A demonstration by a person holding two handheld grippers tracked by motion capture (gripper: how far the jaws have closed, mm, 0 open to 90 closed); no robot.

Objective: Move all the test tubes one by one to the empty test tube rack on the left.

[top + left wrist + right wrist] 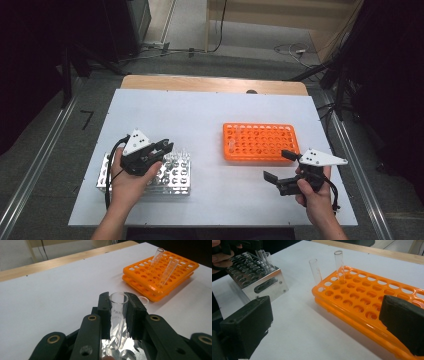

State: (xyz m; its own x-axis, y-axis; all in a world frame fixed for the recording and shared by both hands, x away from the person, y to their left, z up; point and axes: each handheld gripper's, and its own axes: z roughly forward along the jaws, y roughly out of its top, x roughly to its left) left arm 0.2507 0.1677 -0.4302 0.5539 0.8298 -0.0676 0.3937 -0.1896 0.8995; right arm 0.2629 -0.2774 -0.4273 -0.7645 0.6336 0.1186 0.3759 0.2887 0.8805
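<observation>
**Left tongs grip a glass tube at the metal rack**

A person works at a white desk (210, 195) with a pair of tongs in each hand. The left hand (131, 182) is laid over the metal rack (181, 176) at the near left, forearm coming in from the bottom edge, and the left tongs (119, 311) are clenched on a clear test tube (118, 315), held upright just below its rim with its lower end down at the rack's shiny top plate. At least two more clear tubes stand at that rack's far end (the right gripper view shows them (264, 257) beside the hand; any others there cannot be made out). The right hand (314, 192) rests near the desk's right edge, and the right tongs (280, 165) hang released, jaws wide apart with nothing between them, just beside the near corner of the orange rack (260, 142). That rack carries two tubes (339, 263), both leaning slightly in holes near one end. Two racks, two pairs of tongs, and one tube in the grip.
</observation>
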